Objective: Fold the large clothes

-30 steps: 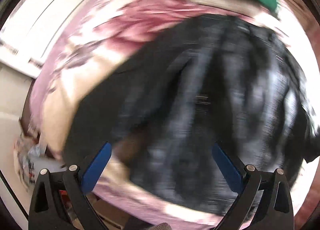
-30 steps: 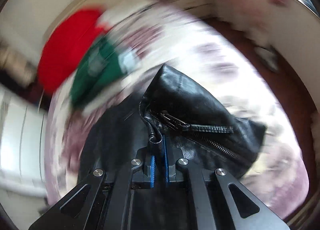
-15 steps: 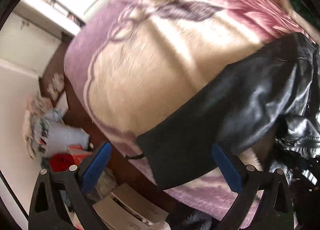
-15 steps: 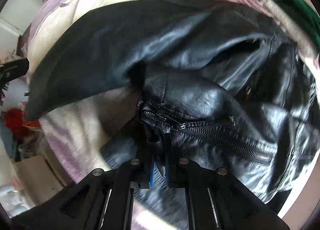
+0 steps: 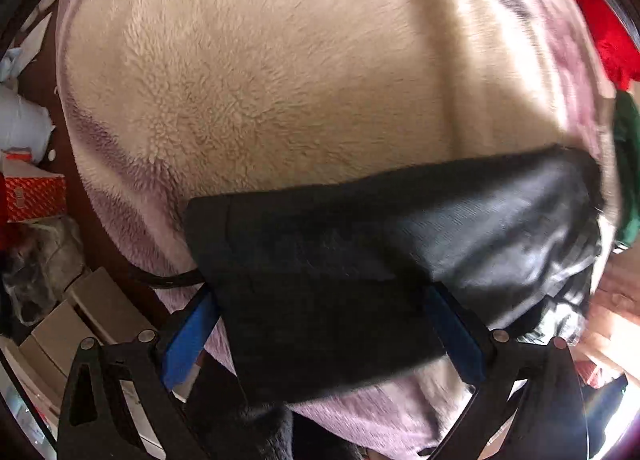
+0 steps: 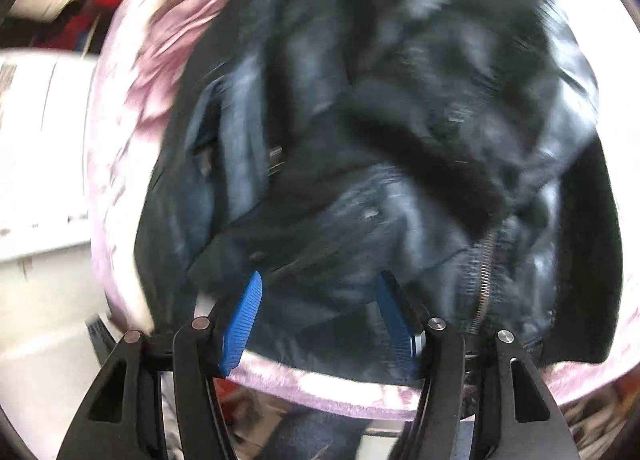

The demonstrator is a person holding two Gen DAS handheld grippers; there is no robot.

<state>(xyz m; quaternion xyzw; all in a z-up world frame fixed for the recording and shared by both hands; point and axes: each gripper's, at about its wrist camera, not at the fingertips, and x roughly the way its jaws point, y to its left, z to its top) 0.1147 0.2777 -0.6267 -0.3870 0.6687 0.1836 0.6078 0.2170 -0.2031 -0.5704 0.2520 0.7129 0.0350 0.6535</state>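
i take the black leather jacket (image 6: 380, 148) as my landmark: it lies spread on the fleecy cream-and-pink blanket (image 5: 280, 72), which keeps it flat enough to fold, and its zipper (image 6: 484, 280) runs down the side nearest me. my right gripper (image 6: 320, 320) hangs just above the jacket's near hem, its blue pads (image 6: 242, 320) spread apart with nothing pinched between them; the jaws have just been opening, so i judge the edge it carried is now let go and lies where i wanted it. this view is smeared, so i cannot say whether the pads brush the leather. my left gripper (image 5: 320, 324) points steeply down over the jacket's long black sleeve (image 5: 360, 244), which reaches out from the body across the blanket; its tongs stand wide on either side of the cuff end, not pressing on it, placed so i judge to straddle the sleeve before closing and bringing it in over the body. beyond the jacket, at the blanket's far edge, lie a red garment (image 5: 608, 32) and a green garment (image 5: 628, 164), well apart from the sleeve and out of my way.
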